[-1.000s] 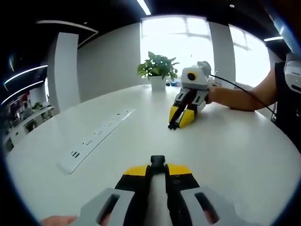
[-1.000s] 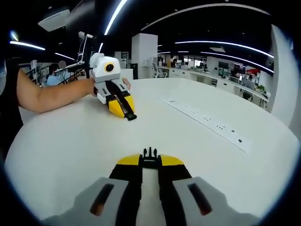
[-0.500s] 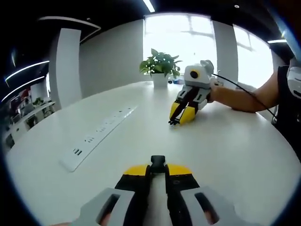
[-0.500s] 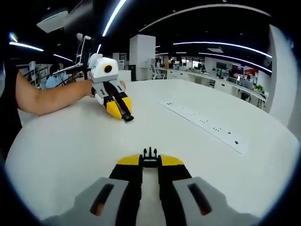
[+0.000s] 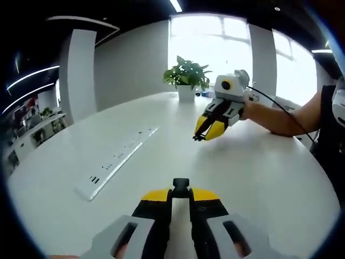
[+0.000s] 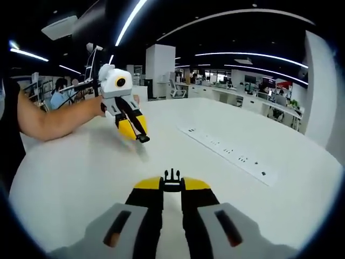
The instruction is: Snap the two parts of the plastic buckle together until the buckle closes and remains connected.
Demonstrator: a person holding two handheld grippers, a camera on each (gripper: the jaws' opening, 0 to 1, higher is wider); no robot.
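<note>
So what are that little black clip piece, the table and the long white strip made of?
The buckle part between the right tongs looks like matte black moulded plastic, with thin prongs. The table looks like a smooth white laminate with a soft sheen, though I can't be sure. The power strip seems to be white plastic with sockets.

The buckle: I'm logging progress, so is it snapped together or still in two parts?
Two parts, apart: the left gripper pinches the socket half, the right gripper the pronged half.

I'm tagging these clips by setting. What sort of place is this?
Most likely an open-plan office. A large white round table carries a long white power strip, rows of desks with office chairs stretch behind, and a potted green plant stands by a bright window.
</note>
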